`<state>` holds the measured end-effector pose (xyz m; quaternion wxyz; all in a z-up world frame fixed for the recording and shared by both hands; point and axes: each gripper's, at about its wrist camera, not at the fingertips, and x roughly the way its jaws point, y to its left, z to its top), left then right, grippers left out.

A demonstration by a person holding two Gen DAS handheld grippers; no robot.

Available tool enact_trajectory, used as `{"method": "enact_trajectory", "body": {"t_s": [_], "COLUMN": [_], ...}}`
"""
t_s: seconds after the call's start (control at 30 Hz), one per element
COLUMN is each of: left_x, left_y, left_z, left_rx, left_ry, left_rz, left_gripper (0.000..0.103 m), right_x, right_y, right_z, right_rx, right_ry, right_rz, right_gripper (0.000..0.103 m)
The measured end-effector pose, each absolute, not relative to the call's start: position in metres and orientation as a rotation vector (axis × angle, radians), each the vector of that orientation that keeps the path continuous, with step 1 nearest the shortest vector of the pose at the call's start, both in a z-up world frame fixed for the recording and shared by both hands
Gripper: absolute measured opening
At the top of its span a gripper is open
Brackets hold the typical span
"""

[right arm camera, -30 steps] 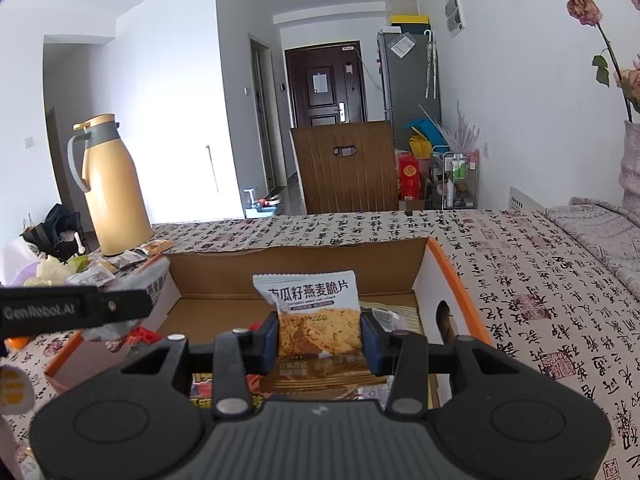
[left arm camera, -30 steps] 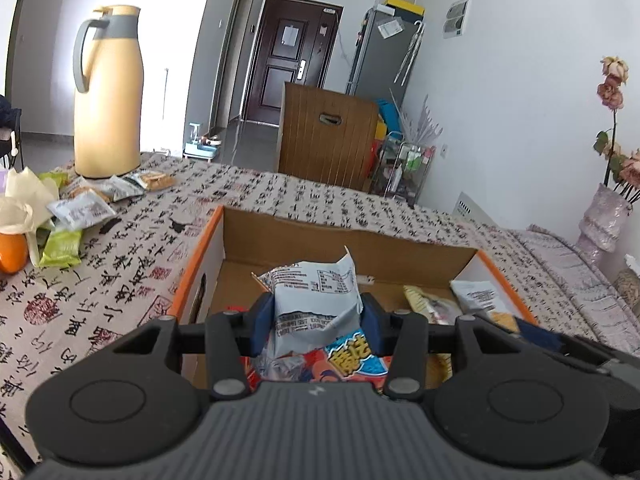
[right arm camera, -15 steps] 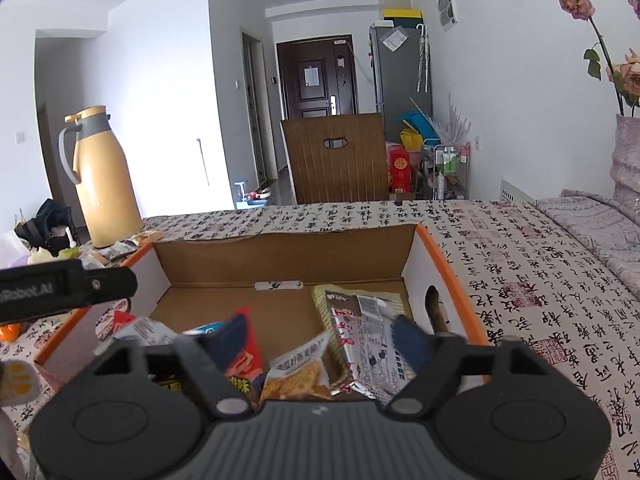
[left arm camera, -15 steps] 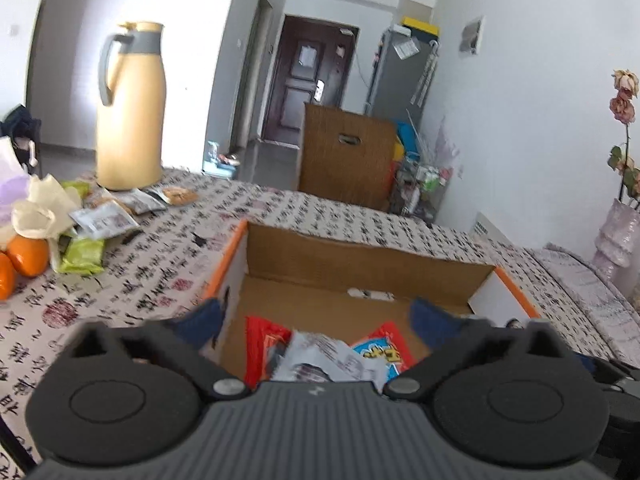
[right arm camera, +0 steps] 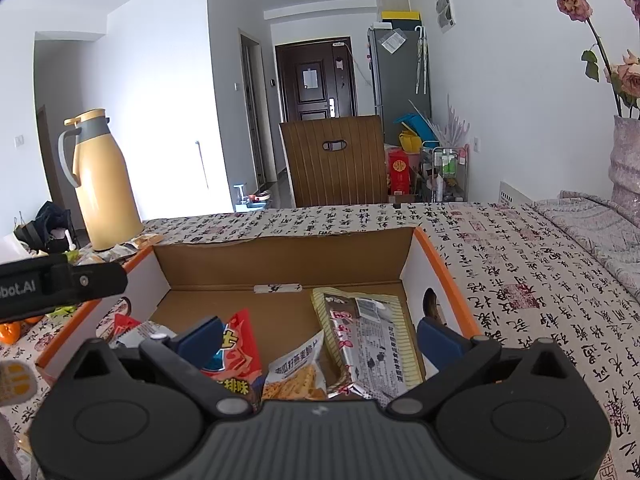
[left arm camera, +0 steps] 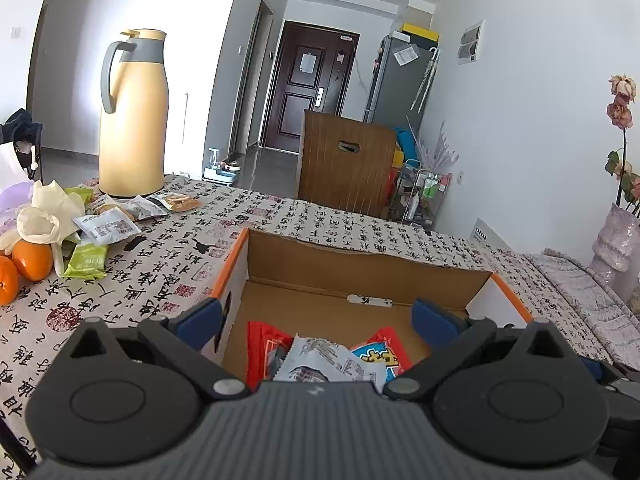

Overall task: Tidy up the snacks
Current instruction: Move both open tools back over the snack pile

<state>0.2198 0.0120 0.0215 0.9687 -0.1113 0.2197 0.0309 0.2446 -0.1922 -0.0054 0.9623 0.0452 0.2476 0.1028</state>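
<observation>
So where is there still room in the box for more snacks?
The cardboard box has bare floor along its back wall, behind the red packet and left of the long striped packet. The near end is crowded with packets. Outside, the tablecloth right of the box is bare; around the yellow jug it is cluttered.

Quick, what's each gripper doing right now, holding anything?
Left gripper: open, fingers spread wide, holding nothing, over the cardboard box.
Right gripper: jaws opening, nothing gripped; snack packets lie below.

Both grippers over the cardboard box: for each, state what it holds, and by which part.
Nothing: the left gripper is open and the right gripper is opening, empty above the snack packets.
</observation>
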Motion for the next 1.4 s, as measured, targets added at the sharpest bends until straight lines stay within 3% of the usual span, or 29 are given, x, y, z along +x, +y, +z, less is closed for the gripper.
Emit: {"method": "enact_trajectory", "body": {"t_s": [0.77, 1.4], "left_x": [0.153, 0.081], "left_y": [0.014, 0.040], "left_z": [0.065, 0.019], "left_rx": [-0.216, -0.180], "left_ry": [0.374, 0.474], "left_rz": [0.042, 0.028], "left_gripper": [0.103, 0.103], "right_x": [0.181, 0.102], "right_y": [-0.189, -0.187], "right_z": [0.042, 0.012], "right_rx": [0.061, 0.050], "right_ry": [0.424, 0.507], "right_rz": [0.216, 0.223], "right_gripper": [0.103, 0.103]}}
